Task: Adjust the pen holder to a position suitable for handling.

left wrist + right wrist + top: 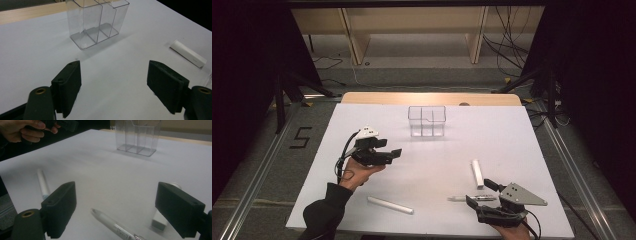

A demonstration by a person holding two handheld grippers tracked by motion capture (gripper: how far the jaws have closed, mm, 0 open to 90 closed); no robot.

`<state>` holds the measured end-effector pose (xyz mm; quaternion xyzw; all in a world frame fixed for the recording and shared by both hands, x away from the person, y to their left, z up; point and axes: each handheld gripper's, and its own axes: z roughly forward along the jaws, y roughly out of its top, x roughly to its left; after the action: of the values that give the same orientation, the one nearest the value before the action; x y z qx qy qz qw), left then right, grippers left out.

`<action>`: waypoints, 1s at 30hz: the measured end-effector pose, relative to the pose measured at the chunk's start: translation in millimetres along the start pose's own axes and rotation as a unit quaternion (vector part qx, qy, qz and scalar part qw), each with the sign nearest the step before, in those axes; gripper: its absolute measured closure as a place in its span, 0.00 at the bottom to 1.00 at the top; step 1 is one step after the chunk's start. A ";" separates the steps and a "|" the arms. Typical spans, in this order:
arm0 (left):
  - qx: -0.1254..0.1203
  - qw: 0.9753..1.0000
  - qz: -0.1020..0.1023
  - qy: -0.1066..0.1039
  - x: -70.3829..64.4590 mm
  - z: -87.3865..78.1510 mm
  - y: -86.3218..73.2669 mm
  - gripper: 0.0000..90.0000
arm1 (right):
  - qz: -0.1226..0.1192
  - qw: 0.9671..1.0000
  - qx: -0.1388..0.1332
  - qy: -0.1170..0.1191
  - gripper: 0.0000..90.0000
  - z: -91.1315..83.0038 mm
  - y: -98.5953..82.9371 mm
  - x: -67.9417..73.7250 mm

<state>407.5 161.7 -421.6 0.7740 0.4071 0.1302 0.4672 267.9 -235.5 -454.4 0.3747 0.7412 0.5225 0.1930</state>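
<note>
Pen point(472, 198) lies near the table's point(512, 145) front edge in the high view, just before our right gripper point(482, 192), while the clear organizer point(427, 121) near the far edge is empty, so we judge nothing is sorted yet. In the left gripper view our left gripper point(113, 77) is wide open and holds nothing, facing the organizer point(97, 22) and one white tube point(188, 53). The right gripper view adds what the high view cannot: the pen point(112, 226) lies between the widely open, empty jaws, untouched.
</note>
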 end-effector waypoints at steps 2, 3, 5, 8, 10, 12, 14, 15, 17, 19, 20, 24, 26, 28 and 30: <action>-0.003 1.000 0.000 -0.001 -1.8 -1.6 -2.2 0.29 | 0.000 1.000 0.000 0.000 0.20 0.6 -0.3 -0.6; -0.009 1.000 -0.002 -0.004 -3.2 -2.3 -4.0 0.29 | 0.000 1.000 0.001 0.001 0.20 0.8 -0.4 -0.7; -0.011 1.000 -0.005 -0.011 -4.6 -2.9 -7.2 0.28 | 0.000 1.000 0.002 0.002 0.20 1.0 -0.6 -0.9; -0.010 1.000 -0.009 -0.019 -7.5 -2.7 -12.7 0.27 | 0.000 1.000 0.004 0.004 0.20 1.6 -0.9 -1.6; -0.012 1.000 -0.005 -0.020 -10.7 -2.9 -17.1 0.26 | 0.000 1.000 0.005 0.005 0.20 1.8 -1.1 -2.1; -0.013 1.000 -0.002 -0.023 -13.8 -3.9 -20.8 0.25 | 0.000 1.000 0.006 0.005 0.20 1.3 -1.5 -2.4; -0.020 0.999 -0.003 -0.027 -17.1 -5.8 -24.5 0.24 | 0.001 1.000 0.006 0.005 0.20 1.3 -1.7 -3.2; -0.022 0.999 -0.001 -0.029 -18.7 -7.0 -26.0 0.24 | 0.002 1.000 0.007 0.004 0.20 1.3 -1.8 -3.5; -0.025 0.999 0.002 -0.032 -21.9 -9.1 -28.5 0.24 | 0.002 1.000 0.006 0.004 0.20 1.8 -2.1 -3.9; -0.027 0.999 0.004 -0.034 -24.1 -10.9 -30.6 0.24 | 0.001 1.000 0.008 0.004 0.20 2.0 -2.2 -4.0; -0.028 0.999 0.006 -0.035 -25.1 -11.7 -31.4 0.23 | 0.001 1.000 0.009 0.004 0.20 2.2 -2.2 -4.0; -0.033 0.999 0.012 -0.037 -29.0 -14.9 -35.6 0.23 | 0.001 1.000 0.012 0.004 0.20 2.6 -2.4 -4.0; -0.033 0.999 0.012 -0.040 -31.2 -16.7 -38.7 0.22 | 0.000 1.000 0.011 0.005 0.20 2.2 -2.3 -3.7; -0.037 0.998 0.017 -0.039 -33.3 -18.0 -41.5 0.22 | 0.000 1.000 0.011 0.005 0.20 2.3 -2.3 -3.7; -0.035 0.998 0.023 -0.041 -35.8 -19.5 -44.5 0.21 | -0.002 1.000 0.012 0.006 0.20 2.8 -2.3 -3.5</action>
<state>350.9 157.1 -441.8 0.7710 0.3649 0.1230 0.5072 271.3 -236.9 -457.9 0.3722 0.7495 0.5153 0.1850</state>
